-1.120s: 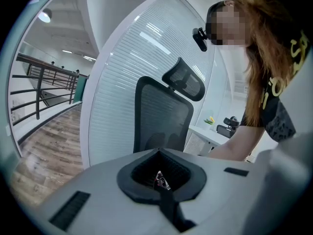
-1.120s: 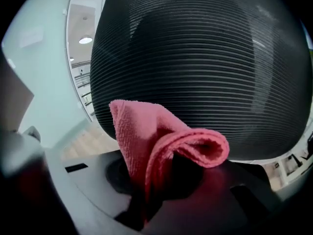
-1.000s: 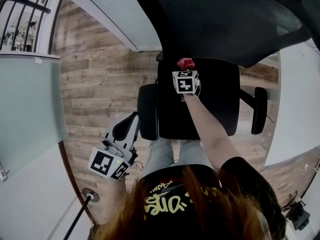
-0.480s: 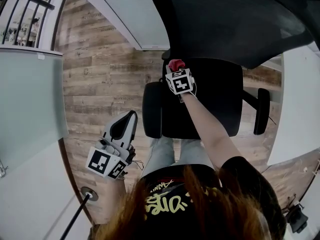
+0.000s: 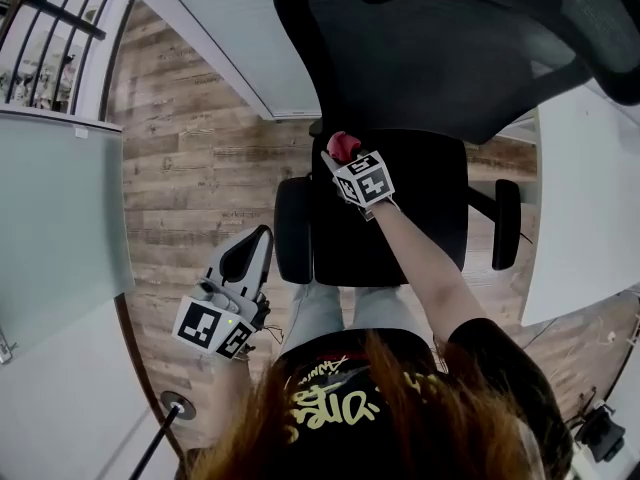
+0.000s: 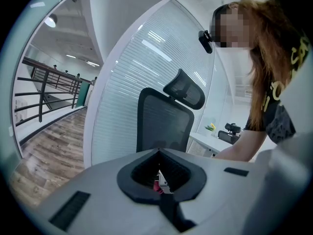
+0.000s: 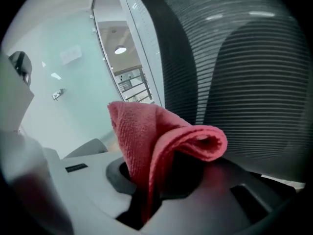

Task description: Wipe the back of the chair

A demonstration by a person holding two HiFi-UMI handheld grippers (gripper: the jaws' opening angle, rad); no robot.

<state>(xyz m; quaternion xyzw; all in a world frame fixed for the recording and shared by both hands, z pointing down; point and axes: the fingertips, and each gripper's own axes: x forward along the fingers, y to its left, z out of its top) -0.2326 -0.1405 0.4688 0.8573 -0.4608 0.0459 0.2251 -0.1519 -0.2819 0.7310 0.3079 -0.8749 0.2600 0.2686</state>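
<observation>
Left tongs (image 5: 255,243) hang low at my left side, jaws together & empty, well apart from the chair. Right tongs (image 5: 340,156) are clamped on the red cloth (image 7: 161,136), at the lower left edge of the chair back (image 5: 450,58), just above the seat (image 5: 400,228). Can't tell if it's touching. Risks, imo: only a fold is pinched, so mesh drag could pull the cloth out. Nothing steadies the chair, so a push may swing the back away.
</observation>
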